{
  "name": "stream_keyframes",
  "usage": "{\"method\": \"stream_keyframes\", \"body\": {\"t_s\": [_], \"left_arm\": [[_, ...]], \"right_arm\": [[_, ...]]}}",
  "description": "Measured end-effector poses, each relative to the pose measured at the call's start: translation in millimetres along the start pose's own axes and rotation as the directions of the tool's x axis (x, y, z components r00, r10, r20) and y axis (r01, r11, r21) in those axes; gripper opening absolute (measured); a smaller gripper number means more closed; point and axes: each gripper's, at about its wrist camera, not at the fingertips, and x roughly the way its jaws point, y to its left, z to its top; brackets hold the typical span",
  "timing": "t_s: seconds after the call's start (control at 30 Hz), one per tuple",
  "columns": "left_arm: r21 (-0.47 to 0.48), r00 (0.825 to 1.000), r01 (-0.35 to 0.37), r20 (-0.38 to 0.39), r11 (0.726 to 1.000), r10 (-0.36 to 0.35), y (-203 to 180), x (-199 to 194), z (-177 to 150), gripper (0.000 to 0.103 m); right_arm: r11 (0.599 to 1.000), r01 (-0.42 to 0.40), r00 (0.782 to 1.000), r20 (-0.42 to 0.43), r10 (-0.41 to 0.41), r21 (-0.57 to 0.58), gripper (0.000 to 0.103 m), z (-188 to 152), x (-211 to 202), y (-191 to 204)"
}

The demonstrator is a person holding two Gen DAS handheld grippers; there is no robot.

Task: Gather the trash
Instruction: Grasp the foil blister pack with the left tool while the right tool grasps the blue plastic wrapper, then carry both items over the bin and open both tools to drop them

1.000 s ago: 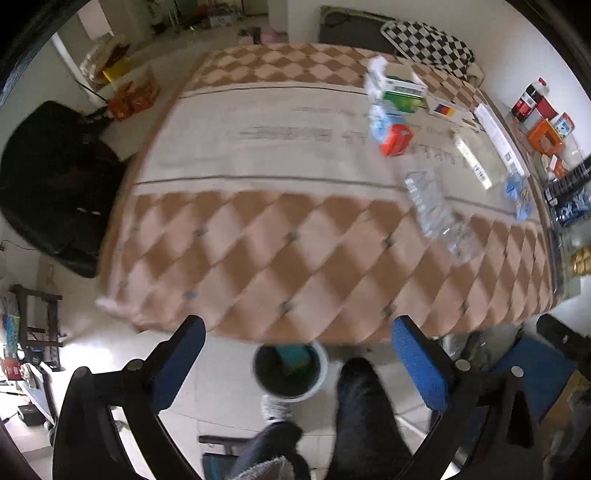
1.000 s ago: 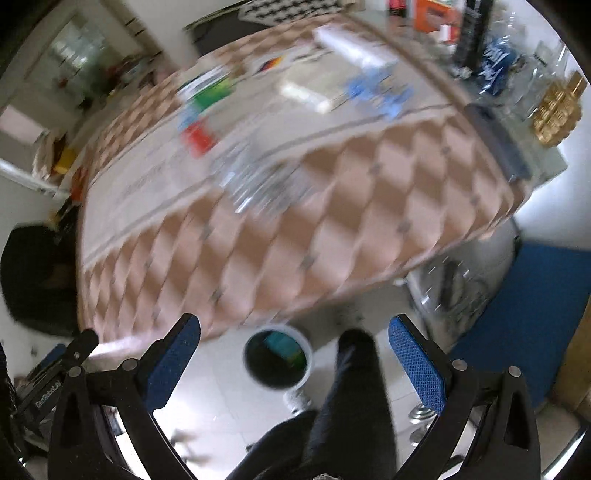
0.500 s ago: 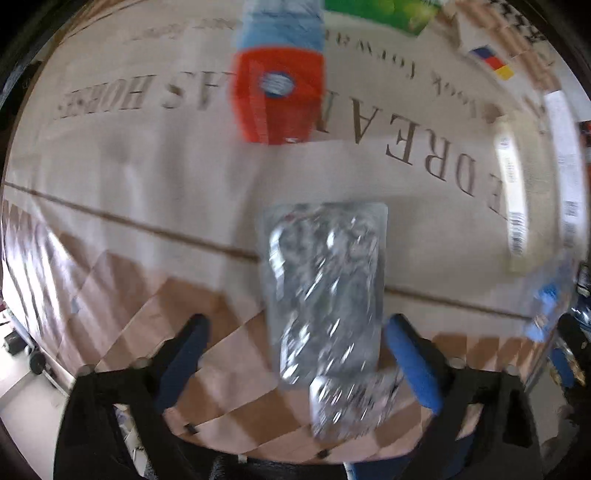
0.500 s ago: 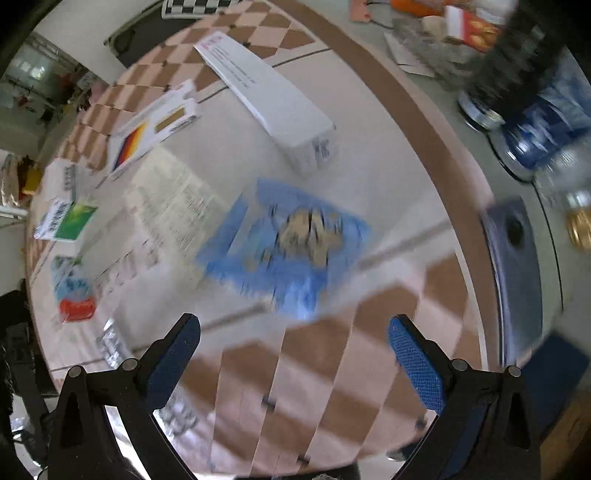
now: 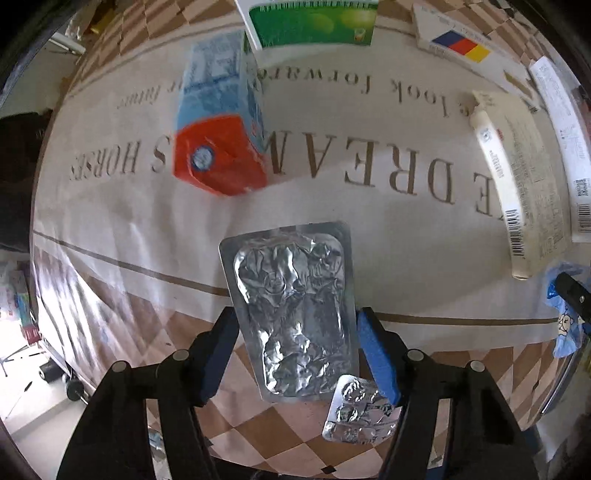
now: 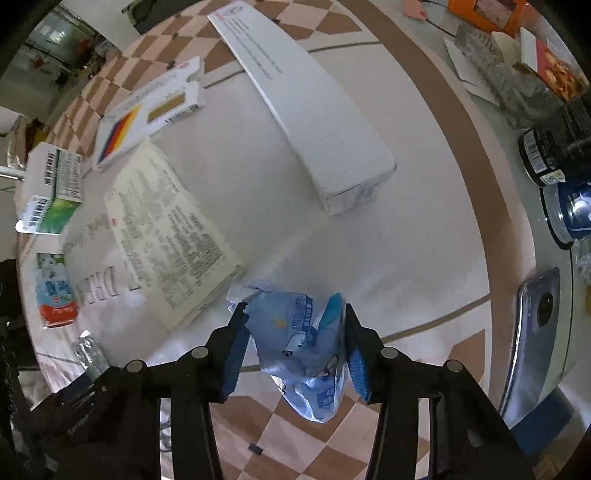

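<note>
In the left wrist view my left gripper (image 5: 295, 350) has its blue pads on both long sides of a large silver blister pack (image 5: 295, 314) that lies on the tablecloth. A smaller silver blister pack (image 5: 360, 413) lies just under its near end. In the right wrist view my right gripper (image 6: 295, 350) is shut on a crumpled blue plastic wrapper (image 6: 303, 350), pinched between the pads. The wrapper also shows at the right edge of the left wrist view (image 5: 565, 321).
A blue and orange carton (image 5: 221, 140), a green and white box (image 5: 310, 22), a white box with a colour stripe (image 6: 147, 114), a cream flat box (image 6: 170, 236) and a long white box (image 6: 314, 110) lie on the table. A phone (image 6: 535, 332) and jars (image 6: 557, 147) stand at the right edge.
Both grippers came down from above the table edge to the tabletop. The left closed in around the large blister pack. The right closed on the blue wrapper.
</note>
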Motion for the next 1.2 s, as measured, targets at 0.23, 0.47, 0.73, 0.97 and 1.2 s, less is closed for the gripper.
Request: {"method": "stream_keyframes", "body": {"t_s": [0.23, 0.47, 0.73, 0.97, 1.2], "left_arm": [[0.051, 0.993, -0.013, 0.117, 0.999, 0.007, 4.2, -47.5, -12.6, 0.063], [0.081, 0.971, 0.014, 0.237, 0.997, -0.033, 21.8, -98.4, -42.3, 0.063], [0.106, 0.922, 0.08, 0.369, 0.991, -0.114, 78.2, -139.4, -80.3, 0.063], [0.149, 0.899, 0.191, 0.37, 0.97, -0.234, 163.5, -129.5, -164.9, 0.063], [0.098, 0.945, 0.282, 0.142, 0.954, -0.294, 234.5, -26.5, -243.4, 0.063]], "right_arm": [[0.996, -0.087, 0.995, 0.041, 0.087, 0.001, 0.041, -22.7, -28.1, 7.8], [0.991, -0.129, 0.986, 0.099, 0.131, -0.023, 0.037, -51.4, -58.3, 28.6], [0.982, -0.168, 0.969, 0.17, 0.182, -0.09, 0.032, -124.1, -105.4, 71.3], [0.971, -0.212, 0.952, 0.2, 0.23, -0.107, 0.032, -256.0, -109.6, 129.0], [0.972, -0.236, 0.972, 0.026, 0.235, 0.022, 0.032, -389.8, -9.2, 142.2]]}}
